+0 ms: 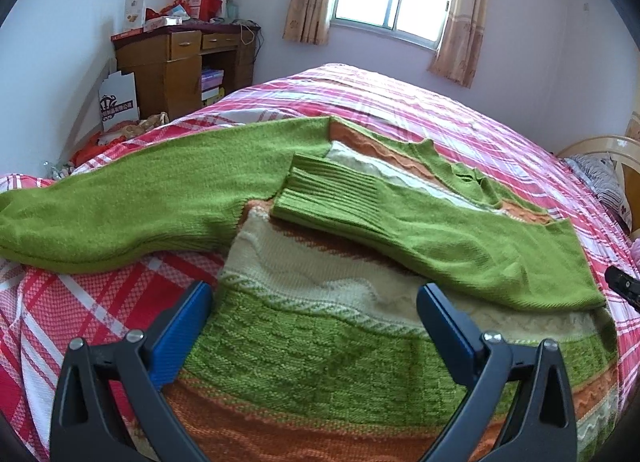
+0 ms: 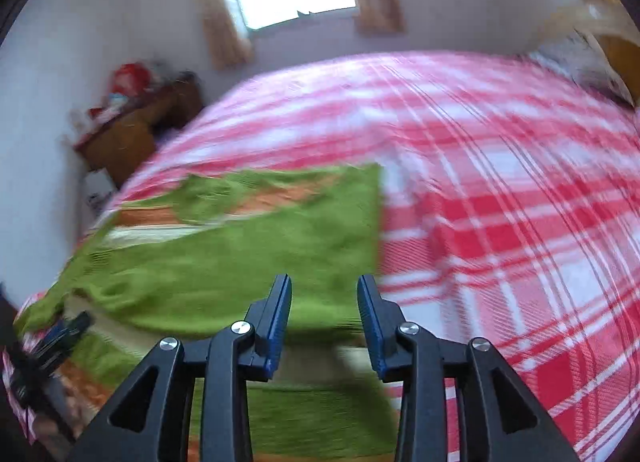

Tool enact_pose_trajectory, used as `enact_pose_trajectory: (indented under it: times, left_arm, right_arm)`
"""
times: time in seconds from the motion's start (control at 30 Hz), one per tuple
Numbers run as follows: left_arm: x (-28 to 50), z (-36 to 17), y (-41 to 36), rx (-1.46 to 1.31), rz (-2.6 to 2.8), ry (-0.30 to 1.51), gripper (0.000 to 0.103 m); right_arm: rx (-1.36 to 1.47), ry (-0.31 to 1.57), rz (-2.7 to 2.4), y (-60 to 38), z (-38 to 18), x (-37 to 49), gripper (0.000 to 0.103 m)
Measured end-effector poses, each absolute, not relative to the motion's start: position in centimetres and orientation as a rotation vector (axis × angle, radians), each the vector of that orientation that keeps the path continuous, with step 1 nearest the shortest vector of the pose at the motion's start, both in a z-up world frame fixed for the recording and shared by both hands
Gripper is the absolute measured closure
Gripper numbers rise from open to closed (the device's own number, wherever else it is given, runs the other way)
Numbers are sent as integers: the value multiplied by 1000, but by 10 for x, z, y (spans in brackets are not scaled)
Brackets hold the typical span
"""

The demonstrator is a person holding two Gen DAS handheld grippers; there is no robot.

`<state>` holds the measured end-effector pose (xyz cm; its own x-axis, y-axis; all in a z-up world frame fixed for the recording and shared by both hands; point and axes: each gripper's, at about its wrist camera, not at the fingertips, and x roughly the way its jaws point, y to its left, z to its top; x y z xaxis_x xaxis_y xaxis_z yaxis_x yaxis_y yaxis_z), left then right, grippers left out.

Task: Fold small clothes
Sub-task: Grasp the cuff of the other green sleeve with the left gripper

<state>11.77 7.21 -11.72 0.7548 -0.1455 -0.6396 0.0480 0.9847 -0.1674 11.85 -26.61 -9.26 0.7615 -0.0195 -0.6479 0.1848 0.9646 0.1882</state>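
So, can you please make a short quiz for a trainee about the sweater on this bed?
1. True or false: one sleeve of the knitted sweater is already folded across its body.
2. Where does the other sleeve lie? A. stretched out over the plaid bedspread B. tucked under the body C. hanging off the desk
3. Fill in: the left tool is ____, with nothing between its pads.

Key: 1 true; 2 A; 3 open
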Motion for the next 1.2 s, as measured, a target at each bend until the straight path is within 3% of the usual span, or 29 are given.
enact_pose_trajectory:
  times: [0.27, 0.37, 0.43, 0.63, 0.8, 0.97, 1.13, 1.2]
  left_arm:
    - [120, -117, 69, -114, -100, 737, 0]
    - [117, -113, 71, -104, -81, 764, 0]
    - [107, -105, 86, -140, -30, 760, 0]
    - [80, -69, 208, -421, 224, 638, 0]
    - [76, -72, 325, -656, 473, 596, 1]
    - [76, -107, 400, -846, 581, 625, 23]
    - [90, -116, 414, -851, 568, 649, 26]
    - [96, -116, 412, -846, 570, 652, 43]
  right_arm:
    - [163, 781, -37, -208, -127, 142, 67]
    - [127, 773, -49, -203, -127, 140, 62]
    - [122, 768, -35, -203, -129, 141, 53]
    - [124, 766, -14, -201, -129, 138, 50]
    - [133, 763, -10, -200, -129, 137, 49]
    - [141, 763, -6, -201, -129, 137, 49]
    - [123, 767, -14, -201, -129, 137, 48]
    - [117, 769, -16, -200, -129, 137, 48]
